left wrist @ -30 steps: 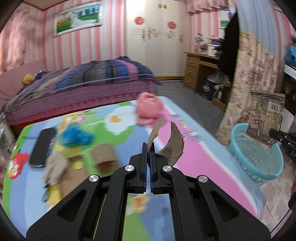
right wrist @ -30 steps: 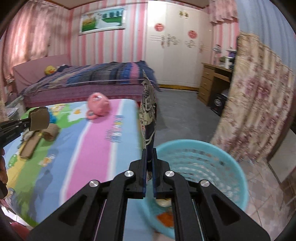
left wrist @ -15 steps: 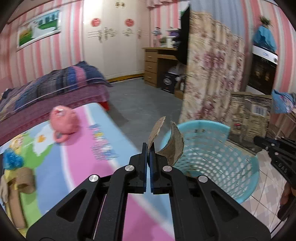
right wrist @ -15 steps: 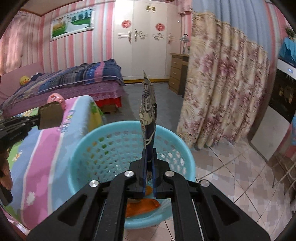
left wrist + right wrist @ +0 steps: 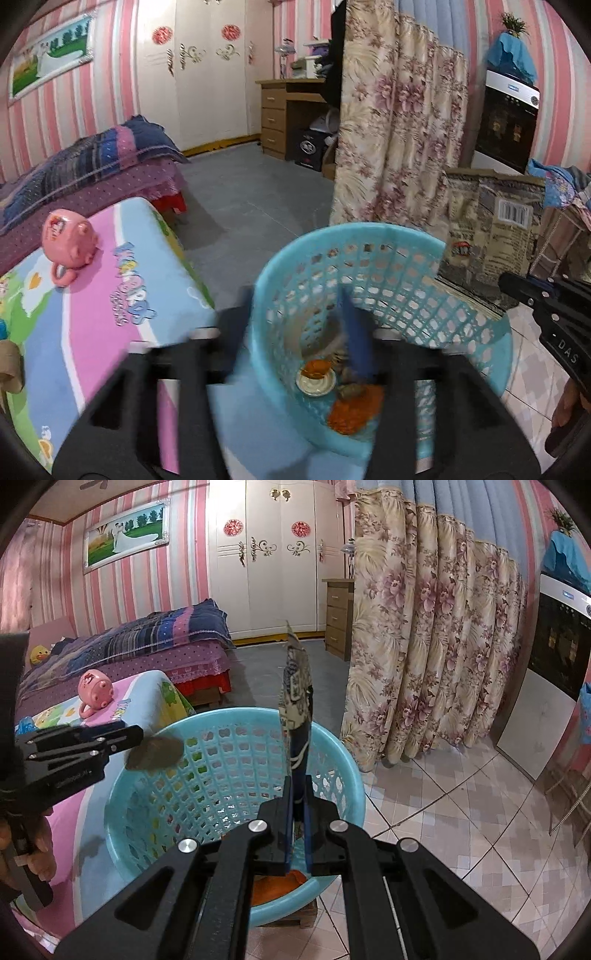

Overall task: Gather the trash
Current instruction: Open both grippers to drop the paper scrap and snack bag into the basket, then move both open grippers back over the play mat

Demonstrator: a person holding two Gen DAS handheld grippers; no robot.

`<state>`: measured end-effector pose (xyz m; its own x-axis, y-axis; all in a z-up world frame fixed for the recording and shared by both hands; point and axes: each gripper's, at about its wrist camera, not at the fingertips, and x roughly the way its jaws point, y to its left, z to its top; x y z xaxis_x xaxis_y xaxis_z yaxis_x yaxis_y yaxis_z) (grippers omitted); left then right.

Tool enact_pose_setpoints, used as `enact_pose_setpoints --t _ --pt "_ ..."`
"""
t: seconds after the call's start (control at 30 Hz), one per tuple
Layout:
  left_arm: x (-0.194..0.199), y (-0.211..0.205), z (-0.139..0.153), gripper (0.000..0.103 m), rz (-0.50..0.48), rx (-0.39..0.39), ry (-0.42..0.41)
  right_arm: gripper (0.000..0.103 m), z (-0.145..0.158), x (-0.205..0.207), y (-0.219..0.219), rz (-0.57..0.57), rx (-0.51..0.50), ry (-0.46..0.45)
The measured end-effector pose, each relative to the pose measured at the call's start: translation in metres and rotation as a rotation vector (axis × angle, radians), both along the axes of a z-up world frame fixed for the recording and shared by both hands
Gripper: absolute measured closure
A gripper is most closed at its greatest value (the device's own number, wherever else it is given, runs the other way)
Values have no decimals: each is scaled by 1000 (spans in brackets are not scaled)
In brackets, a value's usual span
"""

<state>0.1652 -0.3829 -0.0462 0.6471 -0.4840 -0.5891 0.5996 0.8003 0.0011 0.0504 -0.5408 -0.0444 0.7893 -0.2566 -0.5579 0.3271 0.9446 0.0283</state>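
A light blue mesh basket [image 5: 369, 230] stands on the floor beside the cartoon mat, with an orange wrapper [image 5: 354, 410] and a small white cup [image 5: 316, 380] at its bottom. My left gripper [image 5: 295, 299] hangs over the basket's left rim, blurred, its jaws opening with nothing between them in its own view. In the right wrist view a blurred brown cardboard scrap [image 5: 155, 753] is just off the left gripper [image 5: 138, 734], over the basket rim [image 5: 229, 716]. My right gripper [image 5: 297, 797] is shut on an upright printed snack wrapper [image 5: 297, 701] above the basket.
The colourful mat [image 5: 122, 295] carries a pink pig toy [image 5: 68, 236] and more scraps at its left edge. A floral curtain [image 5: 399, 140] hangs behind the basket. A bed, a wooden desk, grey floor and tiled floor [image 5: 461, 812] lie around.
Both grippers swung from above the mat to above the basket. The left jaws, shut on the cardboard scrap before, have parted and the scrap has left them. The right grip is unchanged.
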Motion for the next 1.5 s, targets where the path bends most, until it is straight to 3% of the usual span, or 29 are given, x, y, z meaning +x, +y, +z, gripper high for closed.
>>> enact_pose_setpoints --t 0.1,0.17,0.27,0.43,0.73,0.8,0.83,0.87,0.93,1.03,1.17,1.5 --pt "2 8 3 38 20 6 -16 98 -2 1 1 -3 7 4" --pt "5 17 6 25 51 1 -26 98 -3 3 2 -6 7 6" --pt "7 37 13 16 112 -17 -65 98 -4 6 5 -8 4 13" --pt "8 67 25 9 184 -41 -93 98 -7 14 10 -8 11 27" --pt "0 132 40 6 301 -36 -132 96 -24 36 22 -40 21 85" --pt "-2 145 43 6 329 -34 -135 80 -25 40 25 -44 20 82" --pt "-2 151 43 6 345 -36 -135 56 -24 42 28 -50 11 73" --pt "-3 160 43 6 360 -39 -131 41 -24 44 31 -52 3 68" --pt "-4 174 44 6 385 -41 -130 39 -25 51 37 -46 3 80" --pt "-5 200 48 6 421 -43 -139 17 -18 53 50 -45 -17 58" --pt "-5 229 54 6 460 -51 -141 7 -8 57 73 -55 -84 35" --pt "-17 290 66 6 534 -44 -169 7 24 60 127 19 -110 -68"
